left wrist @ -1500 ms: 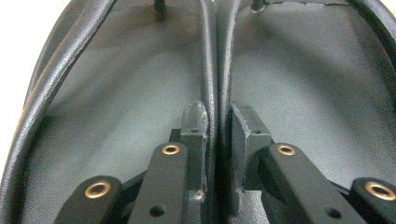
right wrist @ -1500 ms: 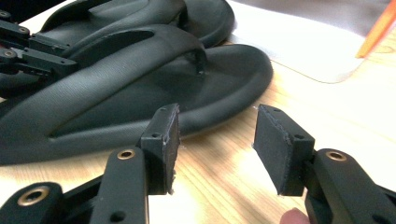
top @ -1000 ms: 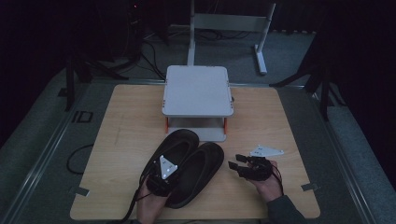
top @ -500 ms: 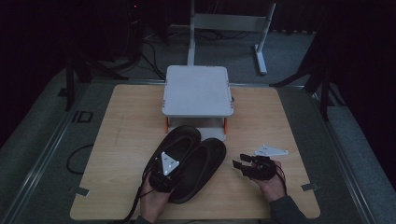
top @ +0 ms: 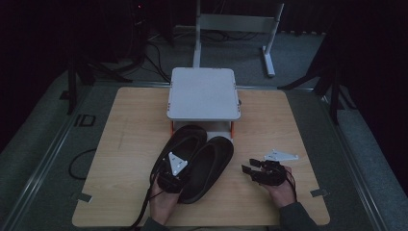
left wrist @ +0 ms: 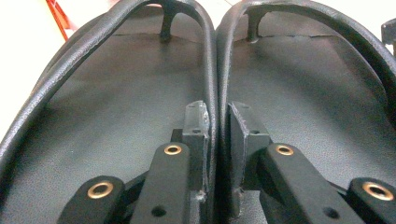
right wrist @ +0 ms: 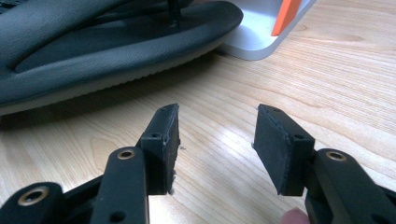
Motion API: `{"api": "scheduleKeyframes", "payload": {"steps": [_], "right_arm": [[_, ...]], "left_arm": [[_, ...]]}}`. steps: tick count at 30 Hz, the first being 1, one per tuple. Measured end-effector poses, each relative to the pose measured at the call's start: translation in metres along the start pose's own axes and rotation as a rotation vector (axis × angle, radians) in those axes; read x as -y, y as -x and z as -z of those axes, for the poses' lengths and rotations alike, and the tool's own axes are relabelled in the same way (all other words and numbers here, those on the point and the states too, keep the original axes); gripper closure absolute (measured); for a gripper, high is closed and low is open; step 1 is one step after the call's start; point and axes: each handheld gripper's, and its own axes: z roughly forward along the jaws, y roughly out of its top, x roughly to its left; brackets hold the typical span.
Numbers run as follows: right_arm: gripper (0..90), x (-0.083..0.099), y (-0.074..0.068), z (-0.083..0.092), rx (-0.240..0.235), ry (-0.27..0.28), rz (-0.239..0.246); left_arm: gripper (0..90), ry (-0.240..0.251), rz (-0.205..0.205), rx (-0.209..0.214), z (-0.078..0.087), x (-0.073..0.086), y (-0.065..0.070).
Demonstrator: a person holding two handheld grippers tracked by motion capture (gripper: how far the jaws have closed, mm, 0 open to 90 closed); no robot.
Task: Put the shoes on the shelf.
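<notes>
- Left gripper [top: 179,169] is clenched on the touching inner straps of a pair of black sandals [top: 195,161], one strap from each sandal pinched together between its pads [left wrist: 198,126].
- Right gripper [top: 254,170] hangs released just above the wooden table [top: 130,139], jaws apart with nothing between them, a little to the right of the sandals.
- Compared with a second ago, the sandals and the left gripper sit in much the same spot, and the right gripper has barely shifted; both sets of jaws stand as they did.
- Sandals lie side by side on the near half of the table, soles down, edges touching.
- Their long axis runs from the near left, by the person's left hand [top: 163,202], up toward the far right; the toe ends point at the white stand [top: 203,94] at the middle of the table.
- Toe of the right sandal [right wrist: 140,37] reaches the stand's base, beside an orange leg [right wrist: 286,14].
</notes>
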Motion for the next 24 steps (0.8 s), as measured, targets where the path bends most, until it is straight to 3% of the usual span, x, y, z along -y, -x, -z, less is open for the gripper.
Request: {"api": "scheduleKeyframes", "payload": {"steps": [24], "right_arm": [[47.7, 0.004, 0.003, -0.002, 0.007, -0.009, -0.011]], "left_arm": [[78.1, 0.041, 0.057, -0.110, -0.024, -0.021, 0.001]]}}
